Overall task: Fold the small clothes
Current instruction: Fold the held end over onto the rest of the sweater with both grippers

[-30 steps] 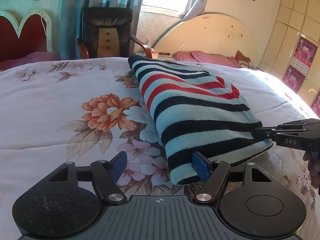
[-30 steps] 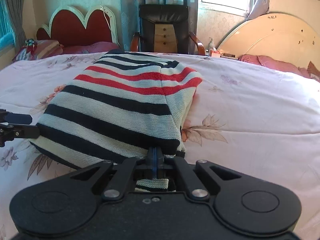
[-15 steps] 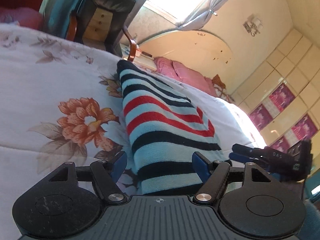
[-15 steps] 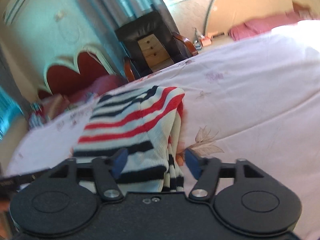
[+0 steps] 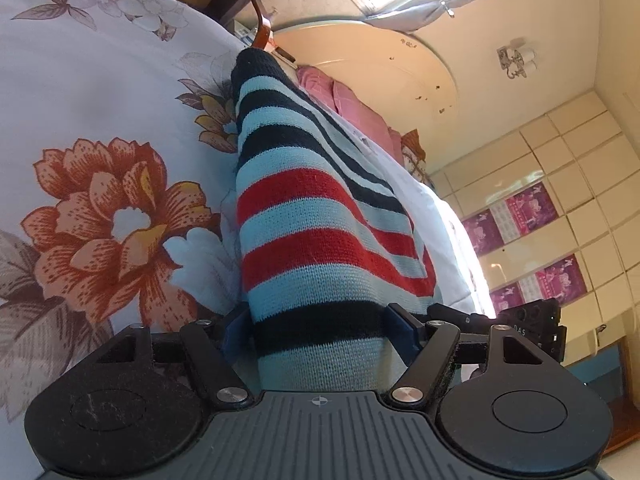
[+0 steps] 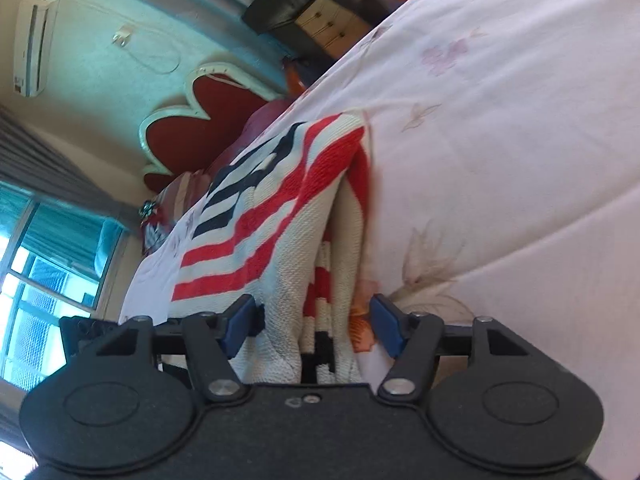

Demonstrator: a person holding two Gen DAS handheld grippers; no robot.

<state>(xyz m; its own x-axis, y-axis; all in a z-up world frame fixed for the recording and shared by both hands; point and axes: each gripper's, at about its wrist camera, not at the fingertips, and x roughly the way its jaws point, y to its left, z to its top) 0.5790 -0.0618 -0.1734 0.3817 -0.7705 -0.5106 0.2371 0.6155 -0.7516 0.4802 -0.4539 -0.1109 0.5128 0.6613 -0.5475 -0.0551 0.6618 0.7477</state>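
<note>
A folded striped sweater in light blue, black and red lies on the floral bed sheet. My left gripper is rolled on its side and open, and the sweater's near edge fills the gap between its blue pads. My right gripper is also rolled. Its jaws are closing, with the other thick folded edge of the sweater between them and a gap left at the right pad. In the left wrist view the right gripper shows beyond the sweater.
The sheet spreads wide on both sides of the sweater. A black chair and a red headboard stand behind the bed. Pink pillows and a cream headboard lie beyond, with tiled cupboards to the right.
My right gripper has let go of the sweater's hem and opened. Both grippers rolled sideways and moved in low, so the sweater's edges now sit between their jaws.
</note>
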